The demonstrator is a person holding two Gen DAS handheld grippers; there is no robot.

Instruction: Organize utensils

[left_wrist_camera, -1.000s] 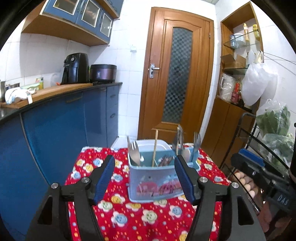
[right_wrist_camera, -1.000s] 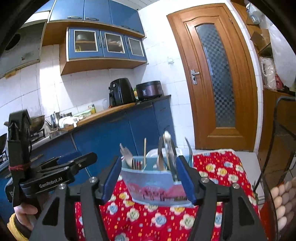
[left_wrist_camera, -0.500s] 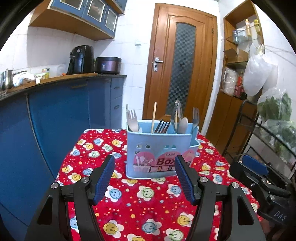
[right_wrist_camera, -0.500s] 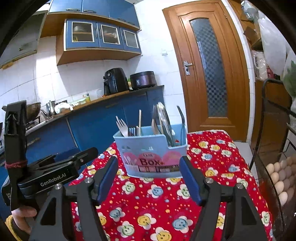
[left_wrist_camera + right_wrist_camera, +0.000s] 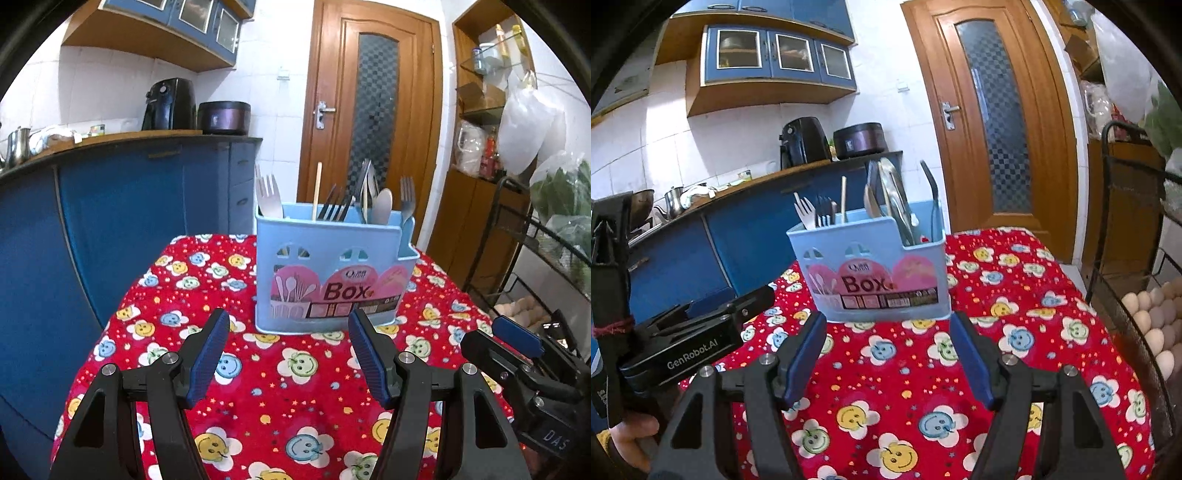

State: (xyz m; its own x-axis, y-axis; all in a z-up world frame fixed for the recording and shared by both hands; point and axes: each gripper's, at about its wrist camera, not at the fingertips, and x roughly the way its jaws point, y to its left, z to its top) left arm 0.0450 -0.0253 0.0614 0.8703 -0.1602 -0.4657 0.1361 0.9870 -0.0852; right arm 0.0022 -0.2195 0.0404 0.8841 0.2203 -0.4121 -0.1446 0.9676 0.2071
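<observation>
A light blue utensil box [image 5: 332,273] marked "Box" stands upright on the red flowered tablecloth [image 5: 258,398]. It holds several forks [image 5: 267,195], spoons [image 5: 382,212] and a wooden stick [image 5: 317,190], all upright. My left gripper [image 5: 290,356] is open and empty, just short of the box. My right gripper [image 5: 886,356] is open and empty, also just in front of the box [image 5: 875,273]. The left gripper's body shows at the left of the right wrist view [image 5: 687,339].
A blue kitchen counter [image 5: 122,192] runs along the left with an air fryer [image 5: 168,103] and a pot [image 5: 223,117]. A wooden door [image 5: 373,122] is behind the table. A black wire rack [image 5: 1137,280] with eggs [image 5: 1156,317] stands at the right.
Both grippers have drawn back and lowered from the box. The box, seen from above a second ago, is now seen front-on and stands free on the cloth.
</observation>
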